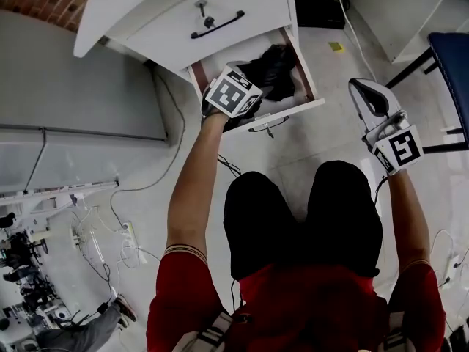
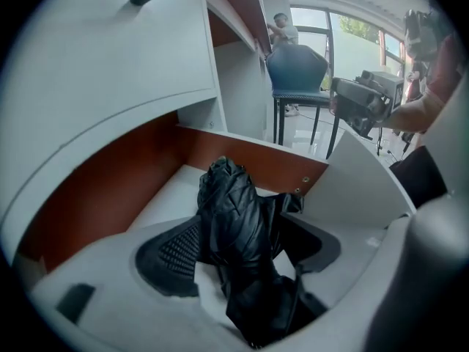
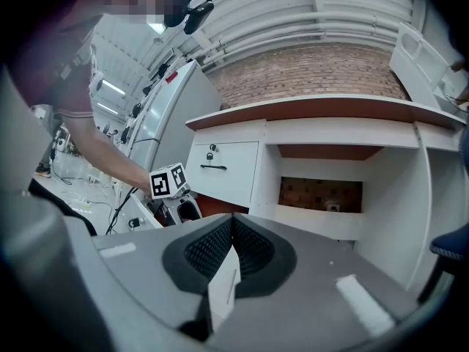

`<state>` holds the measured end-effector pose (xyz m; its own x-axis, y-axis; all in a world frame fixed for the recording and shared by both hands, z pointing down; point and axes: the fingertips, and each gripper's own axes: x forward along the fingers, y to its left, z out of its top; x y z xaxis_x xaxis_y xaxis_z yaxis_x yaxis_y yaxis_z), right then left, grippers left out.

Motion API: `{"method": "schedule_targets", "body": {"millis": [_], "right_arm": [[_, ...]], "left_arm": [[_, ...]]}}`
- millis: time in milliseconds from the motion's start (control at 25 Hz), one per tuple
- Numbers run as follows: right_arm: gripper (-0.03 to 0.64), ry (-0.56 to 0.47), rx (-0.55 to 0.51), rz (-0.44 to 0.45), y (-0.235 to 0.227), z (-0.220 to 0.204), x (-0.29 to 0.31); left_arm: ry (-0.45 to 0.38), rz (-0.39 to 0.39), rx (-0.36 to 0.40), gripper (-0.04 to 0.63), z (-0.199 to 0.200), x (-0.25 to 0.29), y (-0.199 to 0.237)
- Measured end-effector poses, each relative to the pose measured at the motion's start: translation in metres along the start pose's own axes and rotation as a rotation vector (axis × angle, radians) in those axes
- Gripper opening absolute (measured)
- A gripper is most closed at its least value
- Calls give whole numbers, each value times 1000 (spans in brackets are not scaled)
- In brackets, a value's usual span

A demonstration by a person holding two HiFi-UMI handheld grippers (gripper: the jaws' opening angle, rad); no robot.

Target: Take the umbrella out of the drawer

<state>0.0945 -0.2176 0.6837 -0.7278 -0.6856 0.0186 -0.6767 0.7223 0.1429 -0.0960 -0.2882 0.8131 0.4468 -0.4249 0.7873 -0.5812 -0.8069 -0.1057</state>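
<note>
Fingers [image 2: 170, 259] of the left gripper [image 2: 242, 251] are released and straddle the folded black umbrella [image 2: 233, 211] in the open drawer [image 2: 242, 156]. Its long axis runs away between them. The right gripper [image 3: 233, 233], clenched and empty, hangs well to the right.

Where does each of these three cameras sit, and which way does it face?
Head view: on the person's head, looking steeply down at the open drawer; both arms, left gripper, right gripper show.
Left gripper view: on the left gripper, looking between open jaws at the umbrella; right arm shows.
Right gripper view: on the right gripper, facing the desk; left arm shows.
Shared: head and left gripper views show the umbrella.
</note>
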Motion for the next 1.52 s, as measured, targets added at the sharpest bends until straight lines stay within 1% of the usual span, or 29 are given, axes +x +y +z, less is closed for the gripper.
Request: {"method": "schedule_targets", "body": {"millis": [160, 360, 560, 680, 880, 1080, 1200, 1360, 1520], "right_arm": [[14, 13, -3, 2, 0, -5, -8], [14, 12, -18, -10, -3, -3, -18], [14, 24, -9, -23, -6, -13, -31], [14, 10, 4, -30, -9, -17, -34], [14, 47, 12, -24, -7, -33, -35], [14, 47, 27, -22, -12, -39, -34], [14, 33, 35, -22, -13, -37, -33], [14, 39, 38, -21, -16, -39, -32], [14, 25, 33, -21, -18, -30, -32]], "left_arm": [[41, -8, -19, 348, -8, 8, 0], [85, -3, -14, 358, -18, 20, 3], [107, 7, -21, 360, -22, 28, 6], [105, -18, -34, 360, -24, 38, 3], [127, -28, -39, 360, -25, 44, 2], [140, -56, -34, 323, -26, 49, -2], [138, -62, -45, 293, -26, 49, -3], [149, -58, -56, 265, -25, 48, -3], [167, -47, -42, 249, -25, 39, 1]]}}
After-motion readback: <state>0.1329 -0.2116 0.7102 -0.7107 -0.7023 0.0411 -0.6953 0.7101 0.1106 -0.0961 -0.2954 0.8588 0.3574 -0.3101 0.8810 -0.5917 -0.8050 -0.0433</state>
